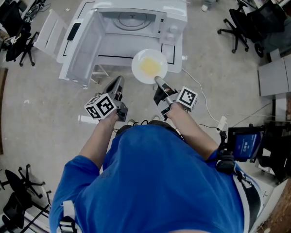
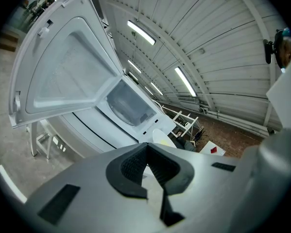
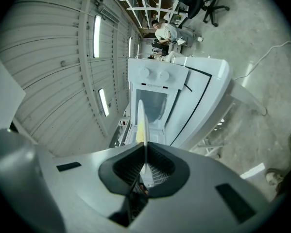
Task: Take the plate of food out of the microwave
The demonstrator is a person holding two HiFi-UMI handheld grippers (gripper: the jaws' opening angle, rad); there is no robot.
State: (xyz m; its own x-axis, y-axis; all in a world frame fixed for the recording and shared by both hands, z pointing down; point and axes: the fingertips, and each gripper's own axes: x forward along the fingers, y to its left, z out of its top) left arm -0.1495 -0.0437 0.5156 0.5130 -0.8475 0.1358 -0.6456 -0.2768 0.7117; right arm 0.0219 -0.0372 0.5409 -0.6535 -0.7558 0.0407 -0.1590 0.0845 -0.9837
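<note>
The white microwave [image 1: 140, 13] stands with its door [image 1: 82, 50] swung wide open to the left, and its cavity [image 1: 130, 22] is empty. A white plate [image 1: 149, 66] with yellow food hangs in the air in front of the microwave, outside the cavity. My right gripper [image 1: 158, 79] is shut on the plate's near rim. In the right gripper view the plate [image 3: 141, 123] shows edge-on between the pads of the right gripper [image 3: 145, 149]. My left gripper [image 1: 118, 81] is shut and empty, left of the plate and below the open door. In the left gripper view, the left gripper [image 2: 146, 152] points at the door [image 2: 67, 67] and cavity [image 2: 130, 103].
The microwave sits on a white stand [image 1: 177, 57] on a concrete floor. A white cable [image 1: 198, 93] runs across the floor at the right. Black office chairs [image 1: 245, 25] stand at the upper right and a white rack [image 1: 48, 30] at the left. A blue screen [image 1: 245, 144] is at my right.
</note>
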